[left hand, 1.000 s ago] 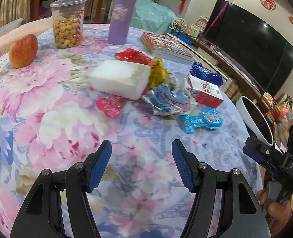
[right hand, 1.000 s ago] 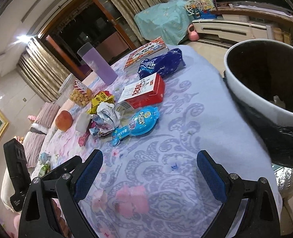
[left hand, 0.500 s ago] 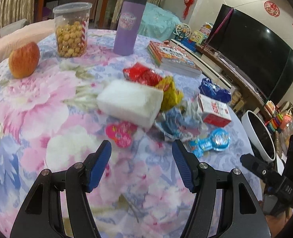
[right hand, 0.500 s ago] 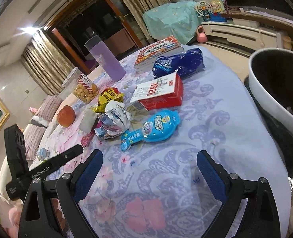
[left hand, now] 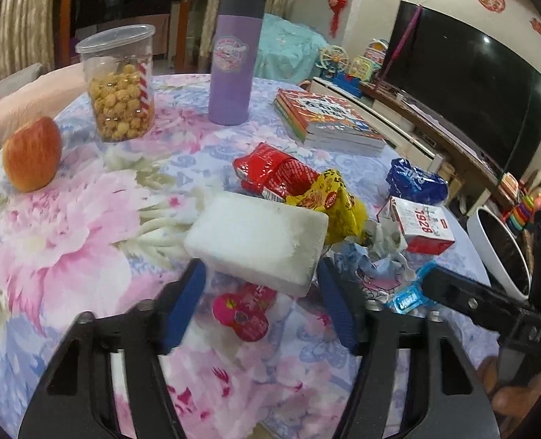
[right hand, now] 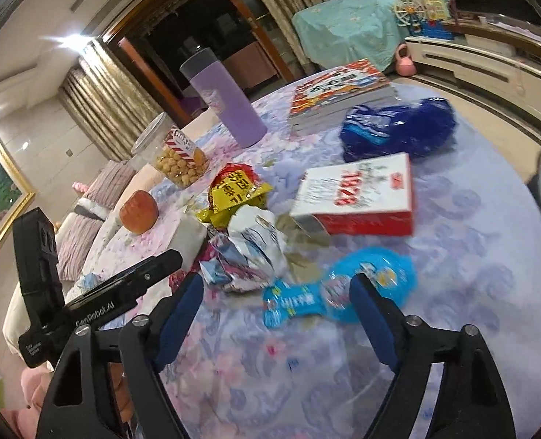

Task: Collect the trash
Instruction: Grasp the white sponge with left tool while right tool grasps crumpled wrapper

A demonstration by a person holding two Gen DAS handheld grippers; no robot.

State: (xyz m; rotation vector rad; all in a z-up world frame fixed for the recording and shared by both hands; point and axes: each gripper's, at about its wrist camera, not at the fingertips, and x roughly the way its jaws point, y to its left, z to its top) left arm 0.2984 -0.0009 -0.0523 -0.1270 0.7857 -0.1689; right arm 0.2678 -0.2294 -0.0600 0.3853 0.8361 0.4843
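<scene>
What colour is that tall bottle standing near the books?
The bottle is lilac purple with a dark grey cap, seen best from the left wrist view.

On your floral-clothed bench point(left hand: 69, 256) you have an apple point(left hand: 32, 153) at the left, a clear popcorn jar point(left hand: 118, 82) behind it, a purple tumbler point(left hand: 233, 60) standing upright, and a stack of books point(left hand: 329, 117). A dark television point(left hand: 471, 87) lines the wall.

Foam block point(left hand: 259, 237) on table point(left hand: 69, 226), before wrappers point(left hand: 307, 186)

trash pile point(left hand: 329, 219) mid-table | crumpled wrappers, red box (on side) | white bin point(left hand: 497, 252) at edge
</scene>
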